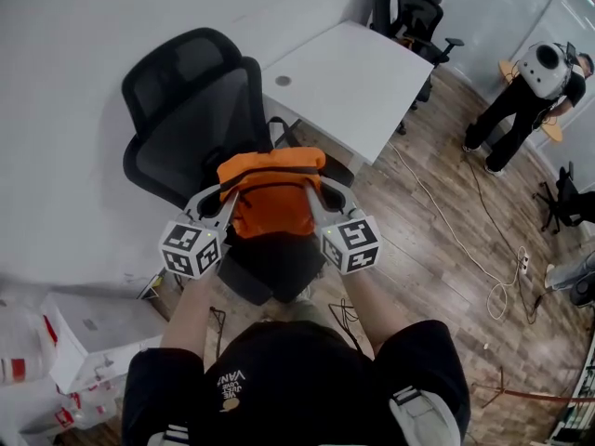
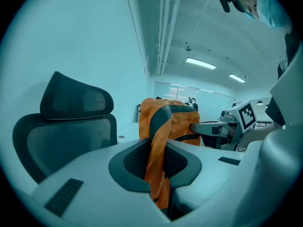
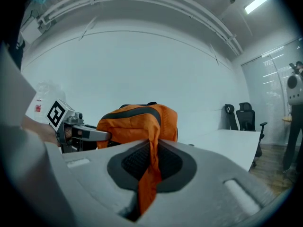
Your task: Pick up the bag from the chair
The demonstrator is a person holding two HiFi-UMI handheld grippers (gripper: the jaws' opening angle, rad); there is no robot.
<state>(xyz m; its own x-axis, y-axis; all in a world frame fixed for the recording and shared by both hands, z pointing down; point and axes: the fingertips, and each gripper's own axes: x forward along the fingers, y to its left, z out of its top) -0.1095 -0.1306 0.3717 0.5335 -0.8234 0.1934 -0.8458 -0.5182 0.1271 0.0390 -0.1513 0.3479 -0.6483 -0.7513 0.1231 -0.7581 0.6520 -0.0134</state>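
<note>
Office room: white wall (image 1: 74, 110), wood-plank floor (image 1: 437, 249), white bench (image 1: 353, 82) running toward the far corner. A black mesh chair (image 1: 186, 110) with a headrest stands by the wall, just left of the bench's near end.

The orange bag (image 1: 270, 198) with black trim hangs between the two grippers, in front of the chair's backrest and over the seat. Its underside blends into dark shapes below, so I can't tell if it's clear of the seat.

The left gripper (image 1: 229, 196) is on the bag's left side and the right gripper (image 1: 317, 191) on its right. Both are roughly level and point away from the person.

Left gripper view: fingers (image 2: 90, 174) nearly together, pinching a twisted fold of orange fabric that runs from the bag's top down through the gap.
Right gripper view: same picture, fingers pressed on a strip of orange fabric, with the bag body just beyond the tips.
Each gripper view shows the other gripper at the far side of the bag.

Background:
- A second person (image 1: 535, 86) stands at far right, well apart from the chair.
- More black office chairs (image 1: 414, 12) sit past the bench's far end.
- A white cable (image 1: 446, 221) snakes over the floor to a power strip (image 1: 523, 263).
- White boxes (image 1: 88, 333) with red marks sit at lower left by the wall.
</note>
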